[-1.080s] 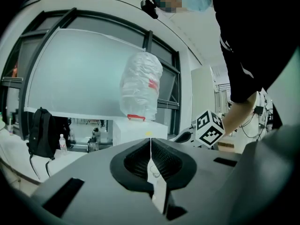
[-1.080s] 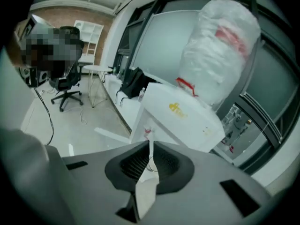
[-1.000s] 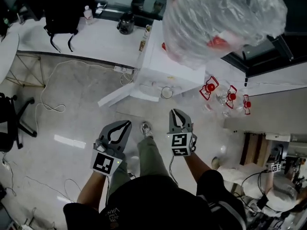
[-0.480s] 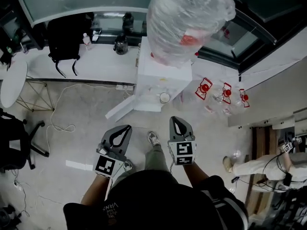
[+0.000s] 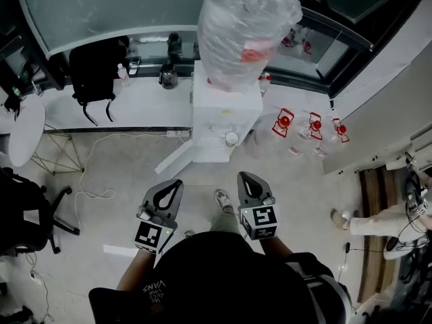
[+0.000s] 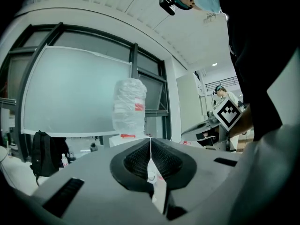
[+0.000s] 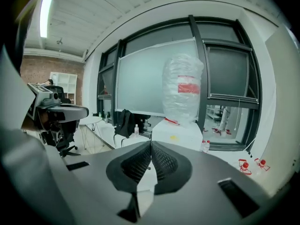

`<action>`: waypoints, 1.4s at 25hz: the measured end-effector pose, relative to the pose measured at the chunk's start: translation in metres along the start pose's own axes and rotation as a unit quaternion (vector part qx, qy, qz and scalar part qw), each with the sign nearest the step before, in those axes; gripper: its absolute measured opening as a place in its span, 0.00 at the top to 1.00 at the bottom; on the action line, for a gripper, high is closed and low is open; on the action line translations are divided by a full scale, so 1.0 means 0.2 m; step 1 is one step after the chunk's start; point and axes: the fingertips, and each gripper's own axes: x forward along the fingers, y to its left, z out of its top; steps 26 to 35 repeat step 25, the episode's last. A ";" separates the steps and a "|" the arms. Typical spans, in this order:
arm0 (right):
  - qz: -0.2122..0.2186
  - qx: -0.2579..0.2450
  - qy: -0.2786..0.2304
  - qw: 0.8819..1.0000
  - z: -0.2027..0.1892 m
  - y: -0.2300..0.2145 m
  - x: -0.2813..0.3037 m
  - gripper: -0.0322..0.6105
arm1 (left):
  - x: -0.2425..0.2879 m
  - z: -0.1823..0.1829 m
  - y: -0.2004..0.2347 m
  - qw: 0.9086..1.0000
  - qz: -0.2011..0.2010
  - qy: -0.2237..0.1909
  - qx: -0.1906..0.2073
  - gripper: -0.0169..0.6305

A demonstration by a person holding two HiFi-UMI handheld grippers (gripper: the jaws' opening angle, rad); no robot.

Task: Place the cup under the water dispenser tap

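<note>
The white water dispenser (image 5: 226,106) stands on the floor ahead of me, topped by a big plastic-wrapped bottle (image 5: 246,25). A small pale cup (image 5: 231,138) sits on its front ledge below the taps. Both grippers hang well short of it, above my legs. My left gripper (image 5: 177,183) is shut with nothing in it, its tips meeting in the left gripper view (image 6: 150,139). My right gripper (image 5: 243,176) is likewise shut and empty (image 7: 150,143), pointing toward the dispenser (image 7: 180,132) and its bottle (image 7: 183,90).
A white table (image 5: 148,103) left of the dispenser carries a black backpack (image 5: 94,66) and dark jugs. Red-capped bottles (image 5: 310,127) lie on the floor to the right. A white panel (image 5: 177,157) leans by the dispenser. An office chair (image 5: 23,211) stands left, a person's legs (image 5: 374,218) right.
The head view has drawn back and up from the dispenser, which now looks smaller. Both grippers stay before my body, still shut, apart from the cup.
</note>
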 end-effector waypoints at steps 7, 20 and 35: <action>-0.014 0.014 -0.021 1.000 0.04 0.05 -0.18 0.88 | -0.16 0.03 -0.06 1.000 0.003 -0.002 -0.001 0.94; -0.013 0.026 -0.052 0.998 0.10 0.12 -0.28 0.88 | -0.23 0.07 -0.14 1.000 0.003 -0.020 0.002 0.94; -0.007 0.026 -0.060 0.998 0.11 0.14 -0.29 0.88 | -0.24 0.08 -0.15 1.000 0.008 -0.026 0.010 0.94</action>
